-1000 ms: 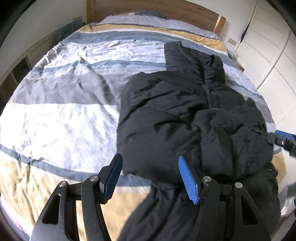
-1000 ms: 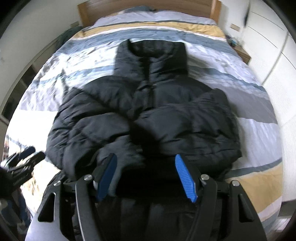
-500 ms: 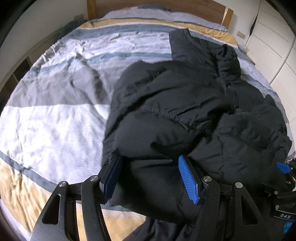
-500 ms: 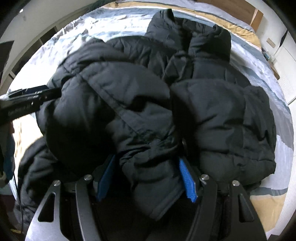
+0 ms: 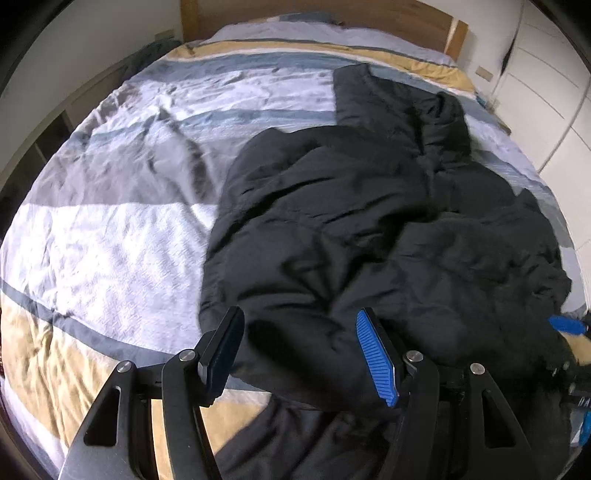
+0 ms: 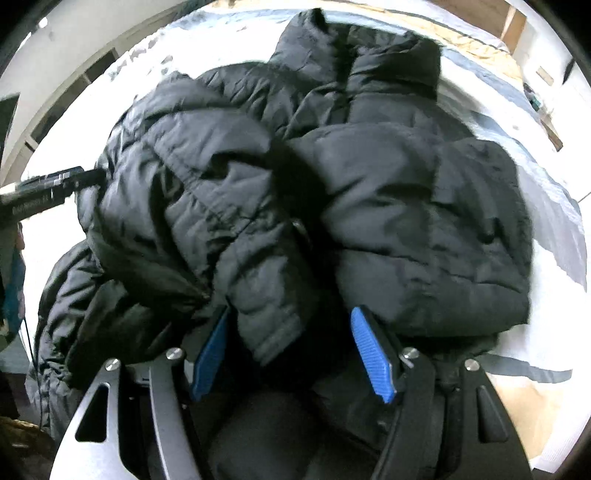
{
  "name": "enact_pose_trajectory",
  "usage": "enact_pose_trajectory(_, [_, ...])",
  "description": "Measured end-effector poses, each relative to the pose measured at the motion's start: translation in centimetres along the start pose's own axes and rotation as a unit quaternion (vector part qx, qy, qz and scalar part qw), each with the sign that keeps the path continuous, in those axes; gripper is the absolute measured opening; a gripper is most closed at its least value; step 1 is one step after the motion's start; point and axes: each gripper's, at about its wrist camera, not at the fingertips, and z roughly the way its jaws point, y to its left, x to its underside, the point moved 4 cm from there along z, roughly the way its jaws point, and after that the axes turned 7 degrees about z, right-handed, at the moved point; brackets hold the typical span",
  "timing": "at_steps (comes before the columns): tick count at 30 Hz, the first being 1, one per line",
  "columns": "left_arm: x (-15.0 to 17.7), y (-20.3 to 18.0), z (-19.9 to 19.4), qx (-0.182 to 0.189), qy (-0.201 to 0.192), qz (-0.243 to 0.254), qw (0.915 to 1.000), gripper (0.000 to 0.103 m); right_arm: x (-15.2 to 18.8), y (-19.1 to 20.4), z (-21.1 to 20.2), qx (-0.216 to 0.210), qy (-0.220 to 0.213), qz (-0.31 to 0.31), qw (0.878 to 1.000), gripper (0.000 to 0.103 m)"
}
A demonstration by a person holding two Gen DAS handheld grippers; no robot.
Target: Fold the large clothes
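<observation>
Black puffer jacket (image 5: 369, 229) lies bunched on the striped bed cover (image 5: 110, 240), collar toward the wooden headboard (image 5: 369, 14), hem hanging over the near edge of the bed. Its quilted sleeves are folded in over the front. Left gripper (image 5: 299, 354) has its fingers partly spread with a jacket fold between them. Right gripper (image 6: 291, 350) likewise straddles a sleeve cuff; whether either pair's pads press the fabric, I cannot tell.
</observation>
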Motion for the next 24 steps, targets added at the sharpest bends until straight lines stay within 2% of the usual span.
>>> enact_pose_trajectory(6, [-1.0,-4.1,0.8,0.008,-0.001,0.021,0.9997,0.063,-1.8,-3.7,-2.6,0.017,-0.038,0.012,0.999,0.065])
enact_pose_trajectory(10, [-1.4,-6.2,1.9,0.009,0.0,0.026,0.9996,0.063,-2.4,-6.3,-2.6,0.031,-0.048,0.03,0.998,0.065])
enact_pose_trajectory(16, [-0.7,-6.8,2.8,-0.006,0.003,0.035,0.9994,0.064,-1.8,-9.2,0.2,0.055,-0.021,0.046,0.997,0.065])
enact_pose_trajectory(24, [-0.2,-6.8,3.5,-0.022,0.001,0.038,0.999,0.07,-0.3,-10.1,2.7,0.052,0.006,0.054,0.997,0.065])
